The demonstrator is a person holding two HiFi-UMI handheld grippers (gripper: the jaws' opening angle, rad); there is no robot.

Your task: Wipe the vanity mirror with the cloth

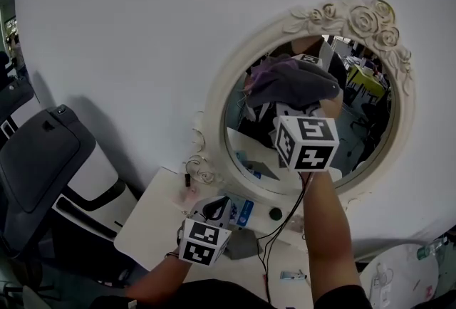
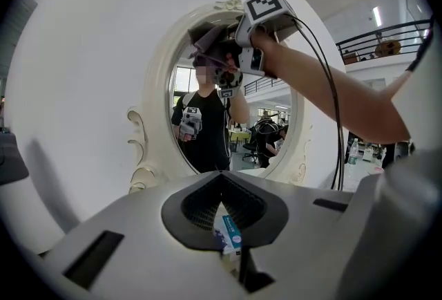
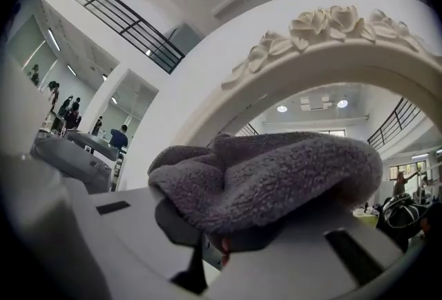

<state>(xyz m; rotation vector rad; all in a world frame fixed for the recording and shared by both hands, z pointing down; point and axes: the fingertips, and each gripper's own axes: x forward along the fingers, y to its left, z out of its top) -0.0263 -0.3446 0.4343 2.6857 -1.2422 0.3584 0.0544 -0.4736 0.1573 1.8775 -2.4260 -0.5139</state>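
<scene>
the cloth (image 3: 276, 174) is soft, light terry, and it bunches and could slip. my right gripper (image 3: 219, 245) is clenched on a fold of it at the upper glass of the mirror (image 1: 367, 133), which is fragile. the cloth hides my right tips and any contact with the glass. my left gripper (image 2: 231, 254) hangs low, jaws together. a box (image 2: 228, 231) shows in their notch; i cannot tell whether it is gripped or lies beyond.
</scene>
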